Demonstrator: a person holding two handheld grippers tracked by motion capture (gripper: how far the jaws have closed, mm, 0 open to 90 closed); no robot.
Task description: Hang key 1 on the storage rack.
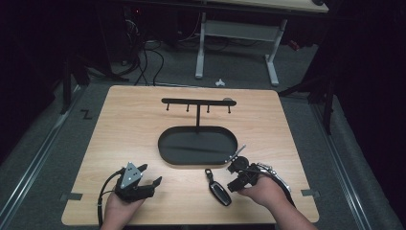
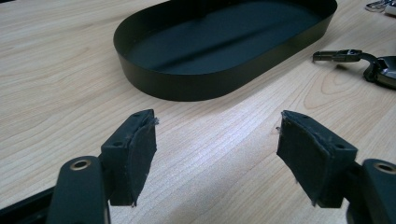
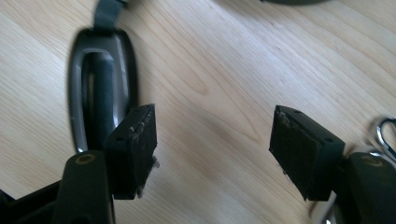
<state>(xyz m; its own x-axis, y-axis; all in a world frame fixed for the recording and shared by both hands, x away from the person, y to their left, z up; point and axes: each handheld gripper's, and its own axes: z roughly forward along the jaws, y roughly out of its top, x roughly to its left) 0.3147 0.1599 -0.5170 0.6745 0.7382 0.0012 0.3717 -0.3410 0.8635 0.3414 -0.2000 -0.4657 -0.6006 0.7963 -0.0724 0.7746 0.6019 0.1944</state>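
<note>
2 grippers work over a wooden table (image 1: 124, 124), and the thing nearest them is a black car key fob (image 1: 220, 192) lying flat near the front edge, just left of the right gripper (image 1: 238, 178). The fob's long axis runs from near-right to far-left in the high view, its strap and small metal clasp (image 1: 209, 173) pointing away toward the tray. In the right gripper view the fob (image 3: 100, 88) runs almost straight up the picture, its grey-rimmed body partly behind the left jaw, its strap at the top.

The right gripper's jaws stand wide apart with bare wood between them; the fob sits beside them, not between them, and they grip nothing. A silver key ring (image 3: 386, 128) shows at the right edge of that view. The left gripper (image 1: 143, 178), near the front-left of the table, also has its jaws spread wide over bare wood.

1 black oval tray (image 1: 165, 143) lies at the table's centre, holding a post that carries a bar with 4 hooks (image 1: 197, 101). The left gripper view shows the tray's floor (image 2: 224, 42) bare where seen, and the clasp (image 2: 338, 56) to its right.
</note>
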